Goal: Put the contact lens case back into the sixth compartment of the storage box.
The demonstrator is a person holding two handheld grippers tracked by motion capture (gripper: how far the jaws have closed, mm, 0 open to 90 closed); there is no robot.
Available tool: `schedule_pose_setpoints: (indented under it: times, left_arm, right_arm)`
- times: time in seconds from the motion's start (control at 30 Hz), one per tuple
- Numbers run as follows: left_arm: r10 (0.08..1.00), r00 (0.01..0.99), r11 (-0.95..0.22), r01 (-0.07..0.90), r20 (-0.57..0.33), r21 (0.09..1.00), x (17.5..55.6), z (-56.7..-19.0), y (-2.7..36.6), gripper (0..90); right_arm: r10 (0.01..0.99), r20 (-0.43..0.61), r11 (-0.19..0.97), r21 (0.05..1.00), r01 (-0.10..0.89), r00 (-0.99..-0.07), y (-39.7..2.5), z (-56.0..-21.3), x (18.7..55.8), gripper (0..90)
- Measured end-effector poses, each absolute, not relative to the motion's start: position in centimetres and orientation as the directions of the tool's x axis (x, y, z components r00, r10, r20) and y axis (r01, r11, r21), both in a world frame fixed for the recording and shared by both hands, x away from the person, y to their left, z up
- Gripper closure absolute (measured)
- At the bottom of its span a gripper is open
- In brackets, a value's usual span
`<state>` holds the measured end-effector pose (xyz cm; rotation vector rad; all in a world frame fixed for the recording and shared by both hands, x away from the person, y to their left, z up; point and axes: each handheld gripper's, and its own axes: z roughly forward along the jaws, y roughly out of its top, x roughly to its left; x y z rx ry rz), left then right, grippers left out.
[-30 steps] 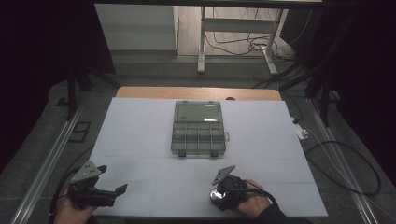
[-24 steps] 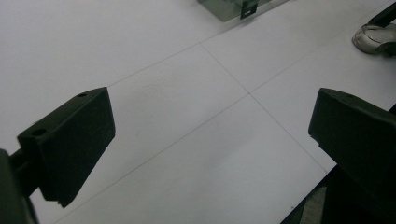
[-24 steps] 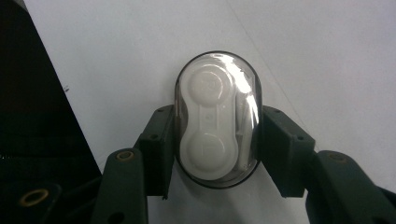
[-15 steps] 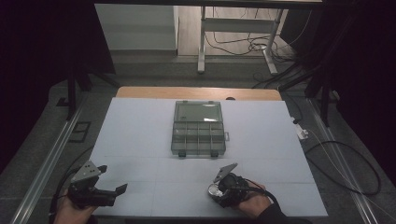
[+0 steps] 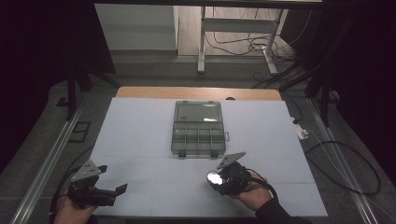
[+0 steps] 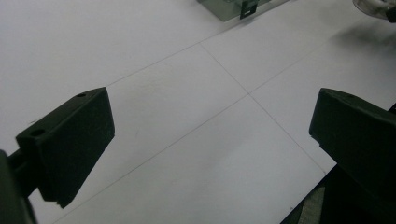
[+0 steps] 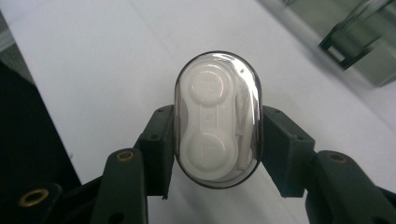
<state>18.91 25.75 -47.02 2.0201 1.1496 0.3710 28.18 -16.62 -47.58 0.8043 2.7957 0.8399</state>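
Note:
A clear oval contact lens case (image 7: 217, 119) with a white two-well insert is clamped between the jaws of my right gripper (image 7: 217, 140), held just above the white sheet. From above, that case (image 5: 215, 178) glints at the front of my right gripper (image 5: 223, 179), near the table's front, right of centre. An open transparent organiser box (image 5: 198, 128) with several compartments lies in the middle of the table, a short way beyond the right gripper. My left gripper (image 5: 112, 192) rests at the front left, open, with nothing between its jaws (image 6: 210, 144).
A white sheet (image 5: 140, 135) covers the table, with a wooden edge (image 5: 196, 92) at the back. A small white item (image 5: 302, 134) and cables lie off the right side. The organiser box's corner (image 6: 233, 9) is far ahead in the left gripper view.
My right gripper with the lens case has shifted slightly left and toward the organiser box. The left gripper has stayed where it was.

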Motion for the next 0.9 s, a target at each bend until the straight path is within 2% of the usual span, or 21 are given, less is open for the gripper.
schedule_pose_setpoints:
  times: [0.9]
  left_arm:
    - [0.826, 0.55, -0.291, 0.607, -0.126, 0.74, 19.0, -47.0, 25.8, 0.2]
  right_arm:
    - [0.577, 0.044, 0.619, 0.628, 0.472, -0.816, -12.7, -45.8, 34.3, 49.2]
